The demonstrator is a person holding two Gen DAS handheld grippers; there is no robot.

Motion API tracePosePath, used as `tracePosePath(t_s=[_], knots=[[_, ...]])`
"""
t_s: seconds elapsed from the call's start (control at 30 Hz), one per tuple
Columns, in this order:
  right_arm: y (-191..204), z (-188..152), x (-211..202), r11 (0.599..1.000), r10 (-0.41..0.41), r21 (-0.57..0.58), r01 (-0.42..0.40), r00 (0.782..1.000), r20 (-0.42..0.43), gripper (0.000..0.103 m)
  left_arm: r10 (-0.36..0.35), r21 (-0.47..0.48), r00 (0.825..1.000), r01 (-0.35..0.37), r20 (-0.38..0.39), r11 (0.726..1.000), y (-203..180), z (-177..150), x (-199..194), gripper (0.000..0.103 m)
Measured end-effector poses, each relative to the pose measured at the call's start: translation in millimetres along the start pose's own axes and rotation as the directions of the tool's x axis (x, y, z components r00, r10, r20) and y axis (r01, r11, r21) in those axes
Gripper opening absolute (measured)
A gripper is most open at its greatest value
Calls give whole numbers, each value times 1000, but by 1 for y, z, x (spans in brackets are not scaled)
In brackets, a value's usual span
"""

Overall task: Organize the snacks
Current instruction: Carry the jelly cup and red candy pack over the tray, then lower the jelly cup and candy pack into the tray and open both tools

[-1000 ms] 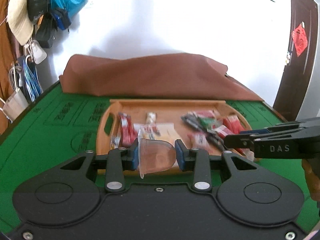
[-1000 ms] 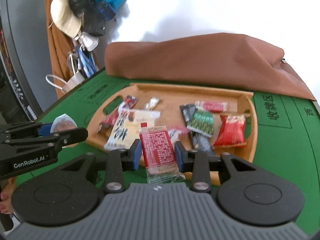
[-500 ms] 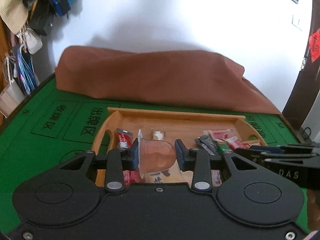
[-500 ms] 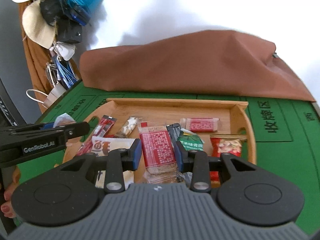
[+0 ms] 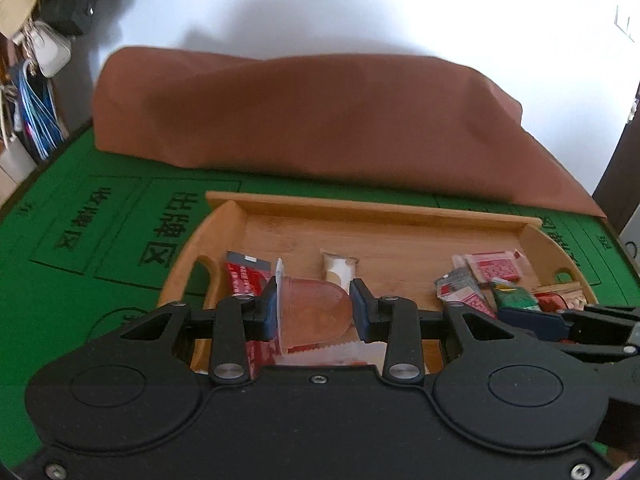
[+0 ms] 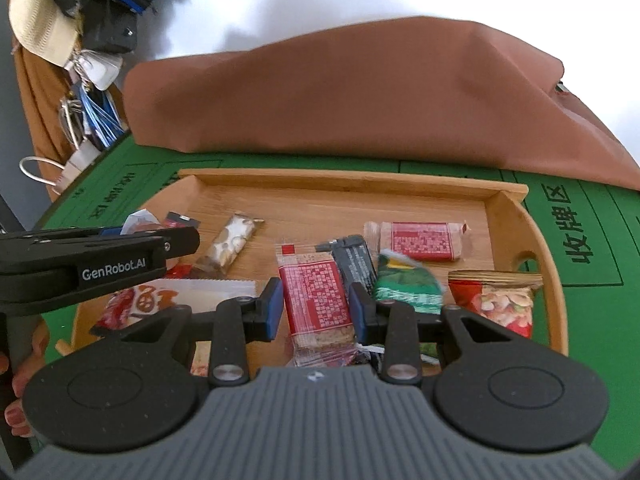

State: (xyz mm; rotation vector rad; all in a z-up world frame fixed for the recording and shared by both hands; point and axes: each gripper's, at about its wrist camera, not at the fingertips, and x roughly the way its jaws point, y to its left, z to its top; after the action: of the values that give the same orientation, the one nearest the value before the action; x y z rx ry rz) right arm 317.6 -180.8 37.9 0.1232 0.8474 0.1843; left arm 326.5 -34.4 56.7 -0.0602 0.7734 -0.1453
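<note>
A wooden tray [image 5: 360,210] [image 6: 516,216] on the green table holds several snack packets. My left gripper [image 5: 316,308] is shut on a clear jelly cup [image 5: 316,316] and holds it over the tray's near left part. My right gripper [image 6: 314,306] is shut on a red-and-white snack packet [image 6: 316,300] over the tray's middle. The left gripper also shows in the right wrist view [image 6: 120,232], and the right gripper's tip shows in the left wrist view [image 5: 560,322]. A nougat bar [image 6: 232,244], a green packet [image 6: 408,284] and a nut packet [image 6: 500,300] lie in the tray.
A brown cloth heap [image 5: 312,120] [image 6: 360,92] lies behind the tray along the wall. Bags and hats [image 6: 80,20] hang at the far left. Green felt with printed characters [image 5: 80,220] [image 6: 580,232] lies on both sides of the tray.
Both grippers have moved forward over the tray with their snacks still held. The tray and cloth look closer in both views.
</note>
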Motion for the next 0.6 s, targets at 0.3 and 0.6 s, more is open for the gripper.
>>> tracePosePath(t_s=[0.3, 0.6], knots=[[7, 5, 18, 999, -31, -12, 31, 999, -10, 40, 9, 1, 999, -9, -33, 1000, 1, 3, 22, 34], [13, 6, 21, 997, -46, -55, 46, 999, -8, 40, 19, -3, 999, -19, -41, 1000, 3, 3, 29, 34]])
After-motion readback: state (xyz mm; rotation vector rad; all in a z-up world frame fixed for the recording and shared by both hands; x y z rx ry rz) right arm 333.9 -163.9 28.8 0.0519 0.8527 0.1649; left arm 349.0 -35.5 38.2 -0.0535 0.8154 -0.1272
